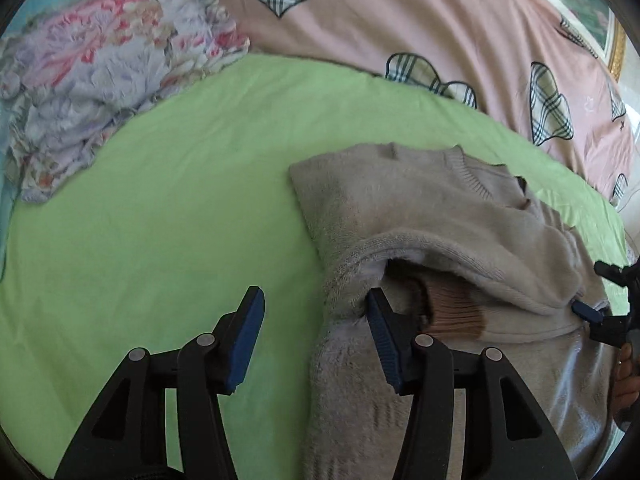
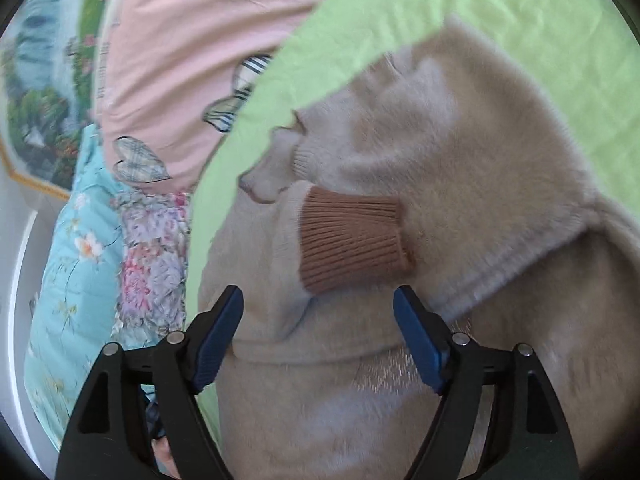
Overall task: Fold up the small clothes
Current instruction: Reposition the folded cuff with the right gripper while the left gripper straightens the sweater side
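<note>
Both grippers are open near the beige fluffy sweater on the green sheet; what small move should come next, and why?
Probably close the right gripper on the beige fluffy sweater fold just below the brown ribbed cuff. Its jaws are open with that fold between them, while the left gripper straddles only the sweater's left edge, over the green sheet.

Green sheet [image 1: 180, 184], pink heart-print quilt [image 1: 420, 28], crumpled floral quilt [image 1: 92, 88] beside it.

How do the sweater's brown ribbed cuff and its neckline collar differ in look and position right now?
The brown ribbed cuff is tan-brown and contrasts with the sweater; the collar matches its grey-beige body. The cuff lies partly tucked under a folded-over layer near both open grippers, left and right; the collar sits at the far end. Both are ribbed knit.
</note>
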`<state>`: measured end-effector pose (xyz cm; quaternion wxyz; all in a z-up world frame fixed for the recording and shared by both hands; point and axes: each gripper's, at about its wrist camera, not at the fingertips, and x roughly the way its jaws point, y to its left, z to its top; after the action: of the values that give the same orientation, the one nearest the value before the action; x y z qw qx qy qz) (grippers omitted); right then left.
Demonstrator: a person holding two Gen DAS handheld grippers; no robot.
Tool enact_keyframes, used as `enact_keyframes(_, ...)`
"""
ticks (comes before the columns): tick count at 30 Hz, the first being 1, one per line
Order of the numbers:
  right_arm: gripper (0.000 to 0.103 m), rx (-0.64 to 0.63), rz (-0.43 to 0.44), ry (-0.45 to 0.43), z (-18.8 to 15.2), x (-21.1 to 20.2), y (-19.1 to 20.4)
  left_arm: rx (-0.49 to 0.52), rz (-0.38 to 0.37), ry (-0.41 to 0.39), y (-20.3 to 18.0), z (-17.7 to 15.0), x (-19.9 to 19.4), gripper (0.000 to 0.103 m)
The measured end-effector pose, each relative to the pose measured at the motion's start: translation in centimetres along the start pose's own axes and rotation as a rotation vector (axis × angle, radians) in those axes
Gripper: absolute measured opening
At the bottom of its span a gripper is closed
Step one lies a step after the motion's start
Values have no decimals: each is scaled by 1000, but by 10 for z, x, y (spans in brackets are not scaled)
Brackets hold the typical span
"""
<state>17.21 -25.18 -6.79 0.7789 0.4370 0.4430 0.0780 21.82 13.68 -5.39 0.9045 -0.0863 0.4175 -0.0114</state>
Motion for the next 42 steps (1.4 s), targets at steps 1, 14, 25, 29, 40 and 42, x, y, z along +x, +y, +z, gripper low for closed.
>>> enact_keyframes(1,78,17,17,-1,3,5,-3,0,-11,9,0,2,7,53)
enact_keyframes(14,8,-232,124,-315,21,-73,45,72,130,-66,-37,-7,9,19)
enact_keyframes(25,8,-205,-119,-254,18,-60,-17,106,117,6,-50,-14,12,27)
enact_keyframes(29,8,-254,-178,-199,22,-50,-14,82,-2,48,-36,-16,12,28)
enact_keyframes(40,36,-270,-177,-125,11,-42,-16,-7,-288,65,2,35,17,67)
enact_keyframes(42,38,-272,-182,-119,7,-38,-15,-31,-280,128,1,46,49,67)
